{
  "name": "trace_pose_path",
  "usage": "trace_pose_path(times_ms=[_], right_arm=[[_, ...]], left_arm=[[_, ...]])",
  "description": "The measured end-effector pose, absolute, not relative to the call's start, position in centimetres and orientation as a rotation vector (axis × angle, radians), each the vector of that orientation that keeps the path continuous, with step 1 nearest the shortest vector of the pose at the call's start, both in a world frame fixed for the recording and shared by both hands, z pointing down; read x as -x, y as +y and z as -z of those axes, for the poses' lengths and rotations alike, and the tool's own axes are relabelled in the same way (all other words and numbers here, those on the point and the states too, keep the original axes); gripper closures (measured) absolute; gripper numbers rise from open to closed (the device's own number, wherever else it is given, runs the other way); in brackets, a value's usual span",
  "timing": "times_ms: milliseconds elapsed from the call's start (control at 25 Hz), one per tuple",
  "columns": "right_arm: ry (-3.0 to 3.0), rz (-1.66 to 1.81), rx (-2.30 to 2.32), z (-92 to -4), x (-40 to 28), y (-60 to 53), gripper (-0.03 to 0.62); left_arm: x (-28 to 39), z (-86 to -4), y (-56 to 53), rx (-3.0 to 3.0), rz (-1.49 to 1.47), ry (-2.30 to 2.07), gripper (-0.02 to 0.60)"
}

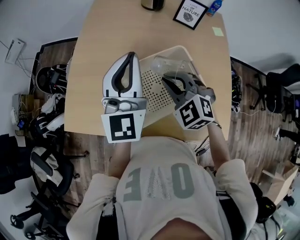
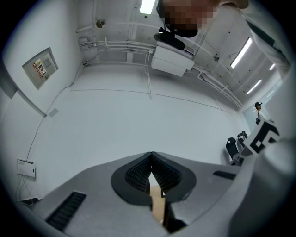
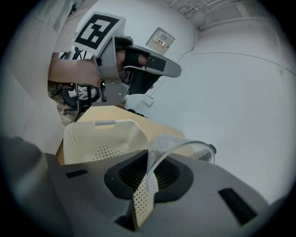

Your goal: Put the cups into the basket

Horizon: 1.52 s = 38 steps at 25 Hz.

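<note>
A clear plastic cup (image 1: 171, 66) hangs tilted over the far right part of the white perforated basket (image 1: 151, 92) on the wooden table. My right gripper (image 1: 167, 79) is shut on the cup's rim. In the right gripper view the thin wall of the cup (image 3: 184, 149) runs between the jaws of the right gripper (image 3: 149, 156), with the basket (image 3: 95, 139) below and behind it. Left of the basket, my left gripper (image 1: 130, 56) is held above the table. In its own view the left gripper (image 2: 151, 156) is shut with nothing in it, facing a white wall.
At the table's far edge stand a framed card (image 1: 190, 13), a dark round container (image 1: 152, 3) and a small blue item (image 1: 214, 6). A yellow sticky note (image 1: 217, 31) lies near the right edge. Office chairs (image 1: 49, 122) crowd the floor on the left.
</note>
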State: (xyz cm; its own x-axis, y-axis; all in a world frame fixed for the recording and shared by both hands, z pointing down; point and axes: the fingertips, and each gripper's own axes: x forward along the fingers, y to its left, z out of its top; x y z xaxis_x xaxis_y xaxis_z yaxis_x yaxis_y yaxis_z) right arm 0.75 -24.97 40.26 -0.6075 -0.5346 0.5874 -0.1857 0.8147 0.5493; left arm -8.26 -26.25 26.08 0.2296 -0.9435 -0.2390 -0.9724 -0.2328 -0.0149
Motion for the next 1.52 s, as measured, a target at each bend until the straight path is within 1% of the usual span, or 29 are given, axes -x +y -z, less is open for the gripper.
trace_pose_path(times_ms=[360, 680, 1160, 1520], right_arm=[[-1.989, 0.545, -0.196, -46.5, -0.1, -24.9, 0.571], [-1.679, 0.553, 0.077, -53.4, -2.1, -24.0, 0.571], [-1.522, 0.487, 0.239, -58.1, -3.0, -23.3, 0.566], [-1.518, 0.446, 0.252, -59.2, -2.4, -22.4, 0.562]], left_arm=[[8.7, -29.9, -26.8, 2.394, -0.201, 1.826, 0.574], [9.7, -32.2, -28.1, 2.427, -0.189, 1.875, 0.574], [10.8, -33.6, -28.8, 2.434, -0.170, 1.916, 0.574], [11.7, -33.4, -28.9, 2.414, -0.170, 1.924, 0.574]])
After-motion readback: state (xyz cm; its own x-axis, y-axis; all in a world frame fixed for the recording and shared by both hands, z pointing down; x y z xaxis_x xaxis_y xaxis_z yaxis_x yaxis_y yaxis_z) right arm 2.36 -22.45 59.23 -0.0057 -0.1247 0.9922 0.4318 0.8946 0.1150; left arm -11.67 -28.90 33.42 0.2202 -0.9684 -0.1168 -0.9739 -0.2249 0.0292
